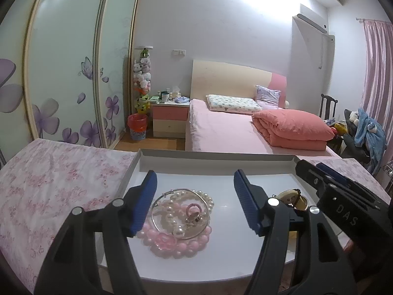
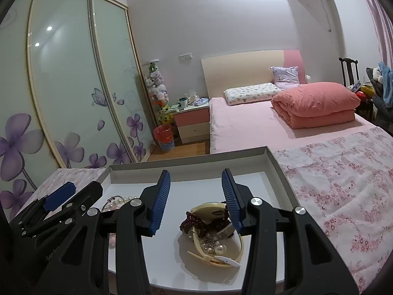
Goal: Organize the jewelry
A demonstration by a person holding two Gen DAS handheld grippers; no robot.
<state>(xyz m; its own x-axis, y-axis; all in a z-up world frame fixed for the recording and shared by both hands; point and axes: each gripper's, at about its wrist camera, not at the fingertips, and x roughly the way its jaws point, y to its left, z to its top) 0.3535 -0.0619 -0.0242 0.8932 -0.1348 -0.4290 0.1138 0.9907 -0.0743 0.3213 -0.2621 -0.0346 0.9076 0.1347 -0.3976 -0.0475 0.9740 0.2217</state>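
A shallow white tray (image 1: 216,158) sits on a pink floral cloth. In the left wrist view a pile lies in it: a pink bead bracelet (image 1: 181,242), a pearl string (image 1: 208,198), a silver bangle (image 1: 157,217) and a small ring (image 1: 192,215). My left gripper (image 1: 195,184) is open and empty above this pile. In the right wrist view a cream watch (image 2: 216,253) lies tangled with dark red beads (image 2: 189,222) and a pearl charm (image 2: 216,245). My right gripper (image 2: 196,184) is open and empty above it. Each gripper shows in the other's view.
The floral cloth (image 2: 343,184) covers the surface around the tray. Behind are a pink bed (image 1: 221,127) with a folded quilt (image 1: 292,127), a nightstand (image 1: 169,120), a red bin (image 1: 137,125) and sliding wardrobe doors (image 1: 66,73).
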